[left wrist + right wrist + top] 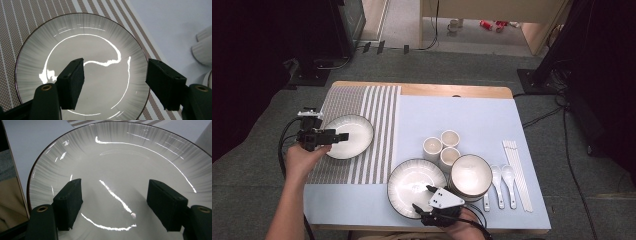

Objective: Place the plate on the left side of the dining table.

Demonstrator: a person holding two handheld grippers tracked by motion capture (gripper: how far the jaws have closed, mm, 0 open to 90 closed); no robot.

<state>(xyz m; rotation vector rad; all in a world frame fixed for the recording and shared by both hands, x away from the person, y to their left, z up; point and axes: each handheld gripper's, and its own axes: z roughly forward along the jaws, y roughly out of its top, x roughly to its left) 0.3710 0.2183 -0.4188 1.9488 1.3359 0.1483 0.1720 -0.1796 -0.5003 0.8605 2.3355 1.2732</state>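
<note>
- Grey carpet rings a wooden table (457,91) under a pale blue cloth (462,120), with a striped placemat (377,130) at 9 o'clock of the high view.
- On that mat I see the far plate (352,136); my left gripper (343,136) hangs at its 9 o'clock rim, jaws apart.
- At 6 o'clock the near plate (412,182) lies on the cloth, my right gripper (422,199) at its 5 o'clock edge, jaws apart; bowls (471,174), cups (442,145), spoons (502,182) and chopsticks (517,170) sit toward 3 o'clock.
- Left gripper view: I've got both jaws spread over the far plate (85,50), nothing pinched.
- Right gripper view: jaws wide above the near plate (120,170), gripping nothing.
</note>
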